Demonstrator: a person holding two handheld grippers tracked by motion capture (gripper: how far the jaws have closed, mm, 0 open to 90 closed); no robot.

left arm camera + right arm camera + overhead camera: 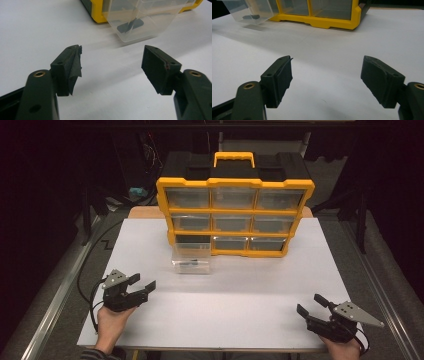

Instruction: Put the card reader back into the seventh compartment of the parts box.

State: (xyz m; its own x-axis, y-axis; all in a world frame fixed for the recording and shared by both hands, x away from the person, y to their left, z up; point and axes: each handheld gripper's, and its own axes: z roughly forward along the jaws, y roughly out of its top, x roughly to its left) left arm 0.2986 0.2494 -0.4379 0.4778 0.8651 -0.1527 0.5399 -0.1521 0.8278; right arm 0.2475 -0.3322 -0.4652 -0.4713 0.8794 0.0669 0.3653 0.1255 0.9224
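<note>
A dark room surrounds a white tabletop (240, 290), with dim cables and stands in shadow behind it and grey floor on both sides. A strip of bare wood shows at the table's far edge. At the far middle of the white surface stands a yellow and black drawer organizer (235, 210) with a yellow carry handle (234, 159) and three rows of clear drawers. Its bottom-left slot is open and dark. Just in front of that slot a clear drawer (191, 260) sits on the table, with small dark parts (130, 25) inside. The left gripper (141, 283) rests near the left front corner, held by a hand (112, 320), its jaws spread apart and holding nothing. The right gripper (310, 304) sits near the right front corner, jaws likewise wide and bare.
</note>
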